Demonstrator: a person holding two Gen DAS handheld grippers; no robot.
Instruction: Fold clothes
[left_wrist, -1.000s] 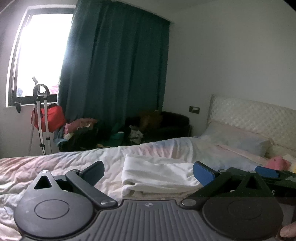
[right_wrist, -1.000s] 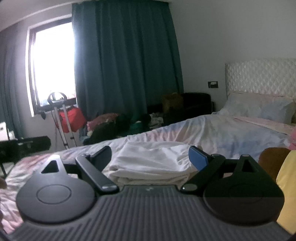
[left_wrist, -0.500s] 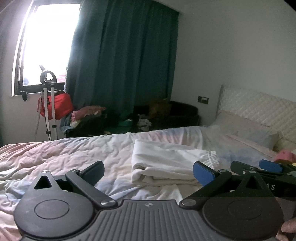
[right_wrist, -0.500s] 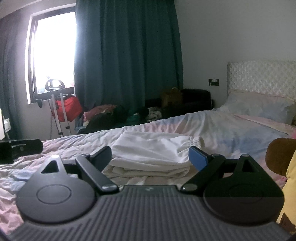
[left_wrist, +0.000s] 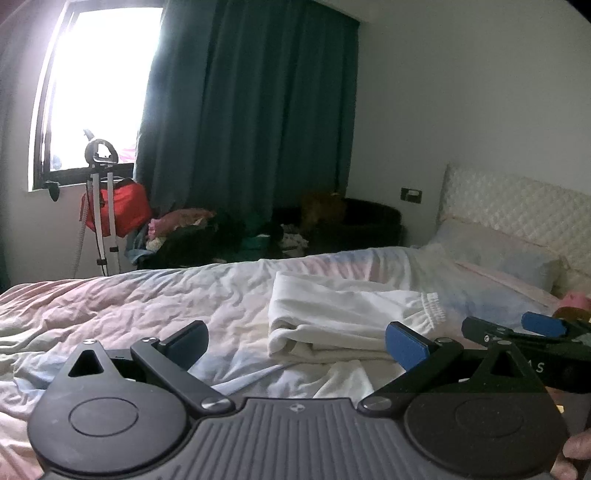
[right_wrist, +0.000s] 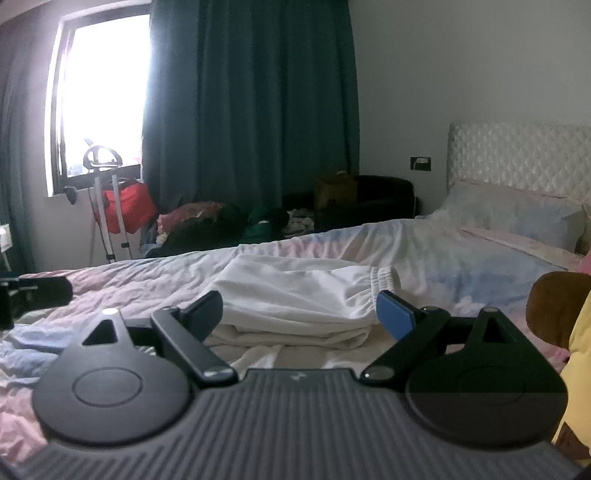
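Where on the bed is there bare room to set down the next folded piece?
Free: the rumpled sheet left of the folded white garment, out to the bed's left edge; also the stretch between its elastic waistband and the pillow. Crowded: the right edge, with brown and yellow items. Left gripper and right gripper are open, empty.
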